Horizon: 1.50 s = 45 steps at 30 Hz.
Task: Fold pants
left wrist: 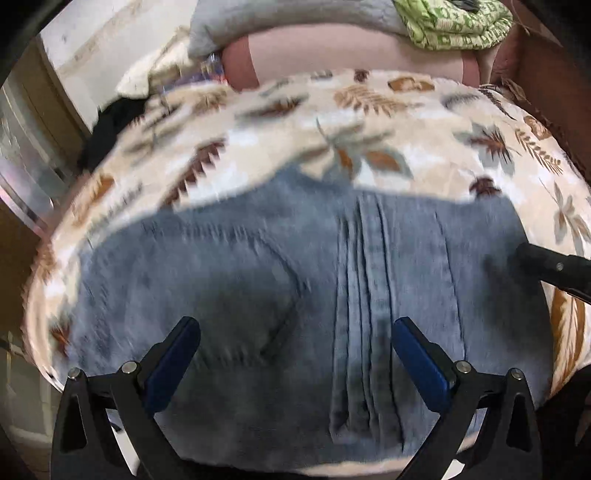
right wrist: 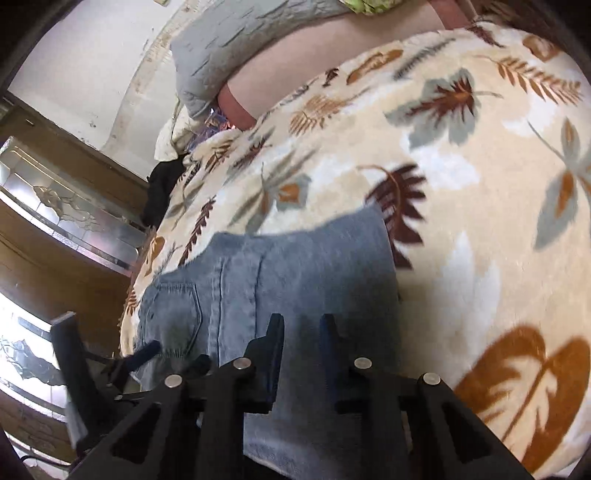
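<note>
Blue denim pants (left wrist: 280, 280) lie folded flat on a leaf-patterned blanket (left wrist: 369, 110). My left gripper (left wrist: 295, 332) hovers just above them, jaws wide open and empty. In the right wrist view the pants (right wrist: 295, 266) show a back pocket (right wrist: 173, 314) at their left end. My right gripper (right wrist: 302, 325) sits low over the pants' near edge with its jaws almost together; whether cloth is pinched between them is unclear. The right gripper's tip shows in the left wrist view (left wrist: 532, 254) at the pants' right edge. The left gripper shows in the right wrist view (right wrist: 144, 354) by the pocket.
A grey pillow (left wrist: 288, 18) and a green patterned cloth (left wrist: 450, 22) lie at the bed's head. A black garment (left wrist: 110, 125) sits at the bed's left edge. A wooden cabinet with glass panels (right wrist: 66, 221) stands beside the bed.
</note>
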Each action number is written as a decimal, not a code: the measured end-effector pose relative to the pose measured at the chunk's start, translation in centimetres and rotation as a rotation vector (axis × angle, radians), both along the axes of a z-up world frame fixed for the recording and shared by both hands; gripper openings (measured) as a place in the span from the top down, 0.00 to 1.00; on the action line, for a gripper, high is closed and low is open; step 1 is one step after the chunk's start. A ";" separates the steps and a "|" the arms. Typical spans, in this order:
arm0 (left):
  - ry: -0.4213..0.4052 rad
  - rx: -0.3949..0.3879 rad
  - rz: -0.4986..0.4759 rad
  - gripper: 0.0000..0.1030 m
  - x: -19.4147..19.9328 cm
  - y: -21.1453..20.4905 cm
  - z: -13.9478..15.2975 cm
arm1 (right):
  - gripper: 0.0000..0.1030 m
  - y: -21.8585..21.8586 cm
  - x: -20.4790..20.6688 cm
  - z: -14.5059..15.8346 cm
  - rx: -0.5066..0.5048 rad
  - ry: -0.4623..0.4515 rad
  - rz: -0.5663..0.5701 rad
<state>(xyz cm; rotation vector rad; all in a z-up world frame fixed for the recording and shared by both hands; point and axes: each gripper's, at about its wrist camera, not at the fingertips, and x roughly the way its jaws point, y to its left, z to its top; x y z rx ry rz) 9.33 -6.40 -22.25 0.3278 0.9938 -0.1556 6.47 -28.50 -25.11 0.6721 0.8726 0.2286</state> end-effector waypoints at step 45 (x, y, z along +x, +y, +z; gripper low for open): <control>0.051 -0.413 0.566 0.00 -5.3 31.8 -1.4 | 0.68 18.9 3.2 2.9 -0.166 -0.117 0.325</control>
